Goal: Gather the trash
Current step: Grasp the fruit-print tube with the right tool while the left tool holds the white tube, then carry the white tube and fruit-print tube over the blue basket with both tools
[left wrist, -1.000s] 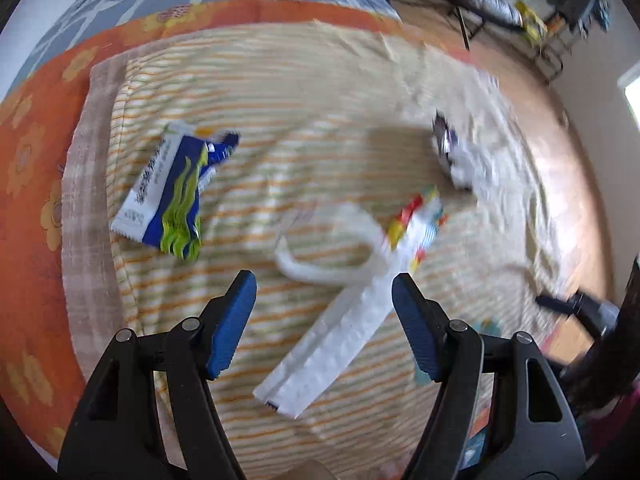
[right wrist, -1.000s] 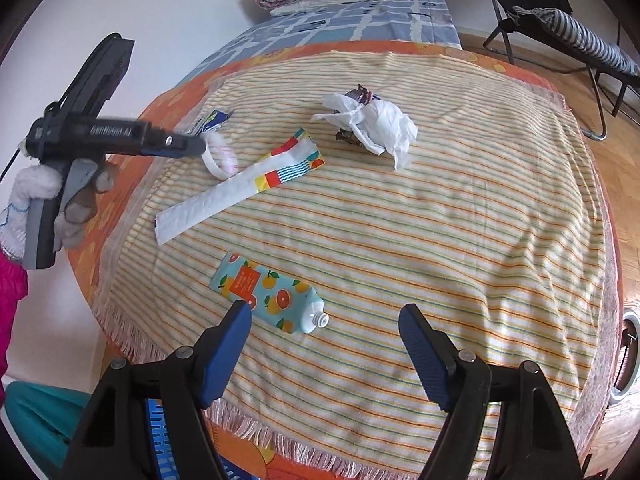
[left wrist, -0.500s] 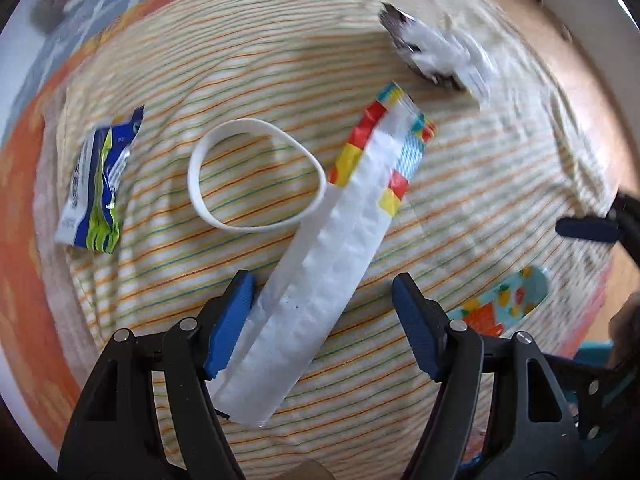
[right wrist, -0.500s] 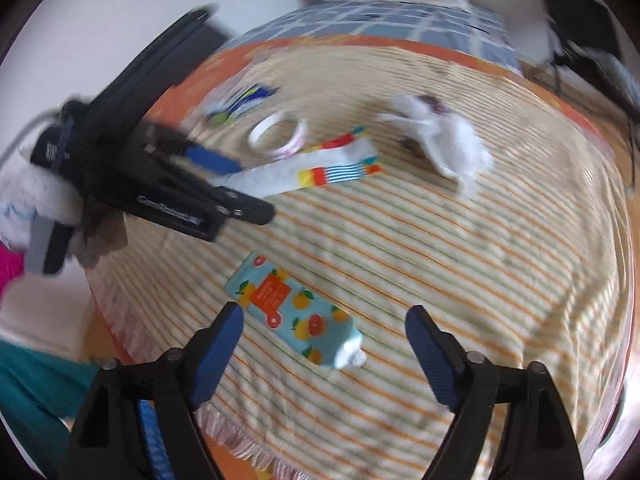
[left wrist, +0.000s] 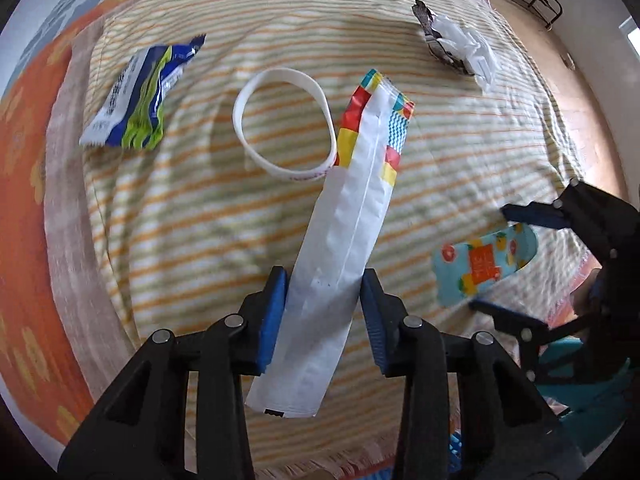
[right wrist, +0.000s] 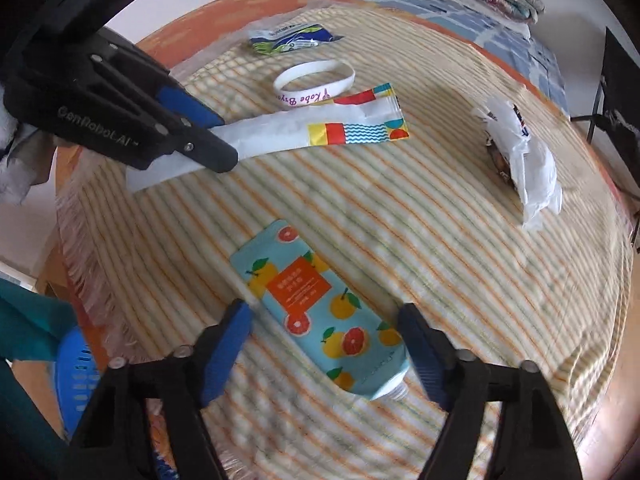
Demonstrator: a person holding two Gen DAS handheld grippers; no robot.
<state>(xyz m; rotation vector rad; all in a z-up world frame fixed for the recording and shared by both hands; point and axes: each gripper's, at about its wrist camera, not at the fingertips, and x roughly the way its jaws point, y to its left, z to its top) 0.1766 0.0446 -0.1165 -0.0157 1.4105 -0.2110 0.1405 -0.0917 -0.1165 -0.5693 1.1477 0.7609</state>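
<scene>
Striped yellow-and-orange cloth (left wrist: 200, 220) covers the table, with an orange floral cover (left wrist: 24, 184) under it at the edge. Left gripper (left wrist: 324, 316) points steeply down over the near end of a long white paper sachet with a red, yellow and blue printed end (left wrist: 352, 220); the sachet lies flat on the cloth and runs up between the two blue pads (left wrist: 274, 316). Jaws are closing, pads right at the sachet's edges; firm pressing cannot be confirmed. Right gripper (right wrist: 326, 344) hangs over a light-blue tube printed with oranges and grapefruit (right wrist: 316, 308), which lies diagonally on the cloth, cap end near the right-hand pad. Its jaws are closing too, with the tube between them but clear gaps on both sides. A white silicone wristband with pink lettering (right wrist: 314, 82) rests just beside the printed end of the sachet, touching it. A blue, white and green foil snack wrapper (left wrist: 138, 94) lies farther off towards the table's far left. A crumpled white plastic wrapper with dark scraps (right wrist: 524, 160) sits well apart on the right. A blue perforated plastic basket (right wrist: 78, 380) shows below the table edge.
</scene>
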